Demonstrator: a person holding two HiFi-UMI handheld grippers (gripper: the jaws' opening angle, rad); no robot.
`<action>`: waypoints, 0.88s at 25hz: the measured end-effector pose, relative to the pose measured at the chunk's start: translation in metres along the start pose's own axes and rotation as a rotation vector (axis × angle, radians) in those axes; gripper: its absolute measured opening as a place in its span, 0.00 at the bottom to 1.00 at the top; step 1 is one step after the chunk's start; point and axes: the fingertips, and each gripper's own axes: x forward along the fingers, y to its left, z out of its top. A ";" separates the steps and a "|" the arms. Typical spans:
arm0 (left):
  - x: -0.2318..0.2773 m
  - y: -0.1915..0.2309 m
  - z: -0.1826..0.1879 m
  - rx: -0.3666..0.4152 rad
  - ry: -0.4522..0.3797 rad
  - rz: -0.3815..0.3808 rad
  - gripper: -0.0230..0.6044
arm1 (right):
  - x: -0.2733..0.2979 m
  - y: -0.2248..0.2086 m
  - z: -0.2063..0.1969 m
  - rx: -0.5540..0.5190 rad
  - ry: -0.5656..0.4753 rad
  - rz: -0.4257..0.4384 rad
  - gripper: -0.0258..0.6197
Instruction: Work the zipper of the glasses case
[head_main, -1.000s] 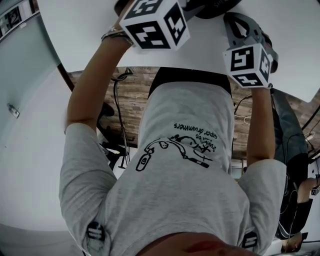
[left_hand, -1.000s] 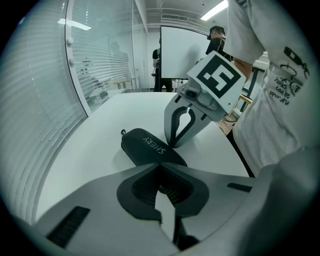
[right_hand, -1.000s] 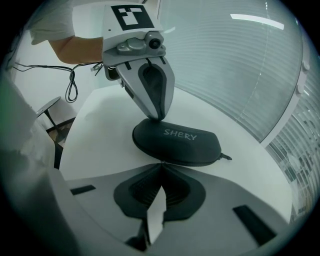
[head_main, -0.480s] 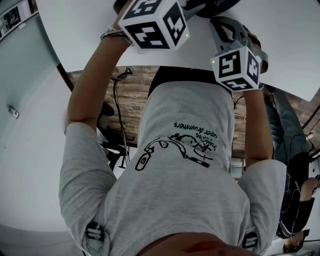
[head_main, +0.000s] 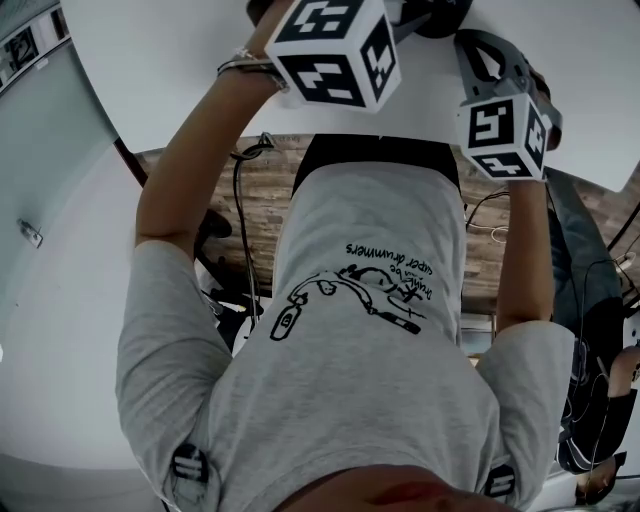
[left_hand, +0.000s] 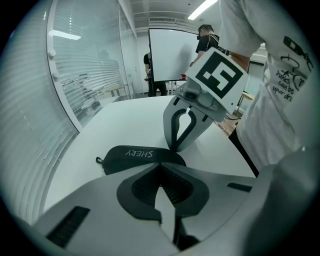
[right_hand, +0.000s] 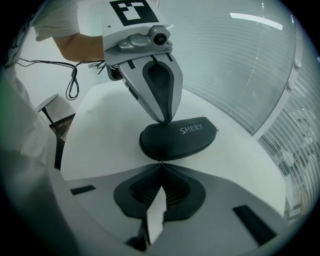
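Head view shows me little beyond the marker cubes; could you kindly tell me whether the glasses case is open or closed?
Observer: The glasses case lies closed on the white table.
Operator: Thank you; where is the left gripper?
Observer: The left gripper has its shut tips touching the case's top.
Operator: And the right gripper?
Observer: The right gripper has its shut tips at the case's end, opposite the small loop.

count: glasses case (right_hand: 177, 137) 1 | left gripper (left_hand: 160, 166) 1 | right gripper (right_hand: 160, 163) 1 | marker cube (head_main: 335, 50) 2, one per gripper | tabletop (right_hand: 107, 125) 1 | whiteboard (left_hand: 172, 52) 1
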 end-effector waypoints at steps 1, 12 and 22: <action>0.002 -0.001 0.001 0.002 0.003 -0.006 0.07 | 0.000 -0.001 -0.001 0.000 0.002 -0.002 0.05; 0.006 -0.001 -0.001 -0.022 0.032 -0.043 0.07 | -0.002 0.003 -0.002 0.033 -0.016 0.004 0.05; 0.011 0.002 -0.004 -0.025 0.035 -0.039 0.07 | -0.001 0.018 0.004 0.104 -0.048 0.047 0.05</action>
